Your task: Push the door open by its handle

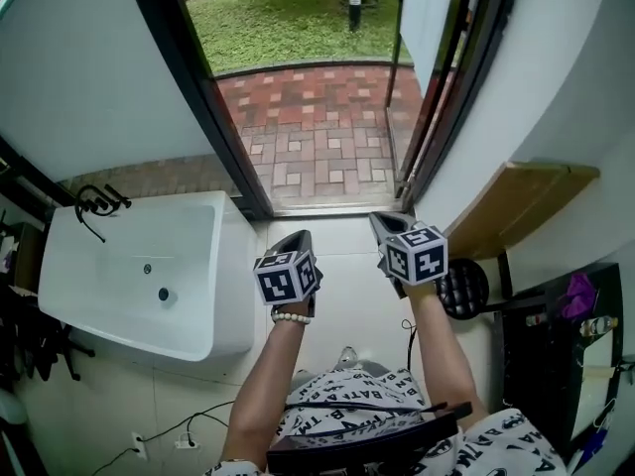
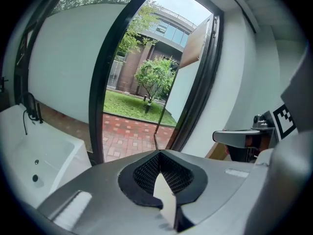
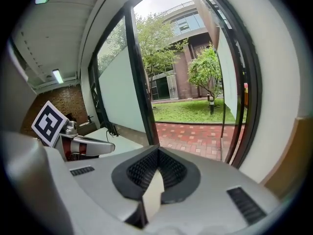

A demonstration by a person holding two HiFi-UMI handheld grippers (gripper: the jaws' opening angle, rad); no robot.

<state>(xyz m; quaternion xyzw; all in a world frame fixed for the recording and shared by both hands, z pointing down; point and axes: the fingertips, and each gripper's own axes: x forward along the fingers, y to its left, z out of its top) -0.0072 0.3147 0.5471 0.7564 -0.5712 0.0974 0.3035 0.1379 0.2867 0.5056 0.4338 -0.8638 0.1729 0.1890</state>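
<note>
Door [image 1: 429,13] open; left gripper [image 1: 296,236], right gripper [image 1: 380,219] — jaws together, side by side

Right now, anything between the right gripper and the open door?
Nothing. In the head view only bare white floor and the sill lie between the shut right gripper and the door, which stands swung outward.

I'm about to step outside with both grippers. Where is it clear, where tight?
Clear: the brick paving between the door frame and the open door, and the white floor between sink and wooden shelf. Crowded: the black rack at right.
</note>
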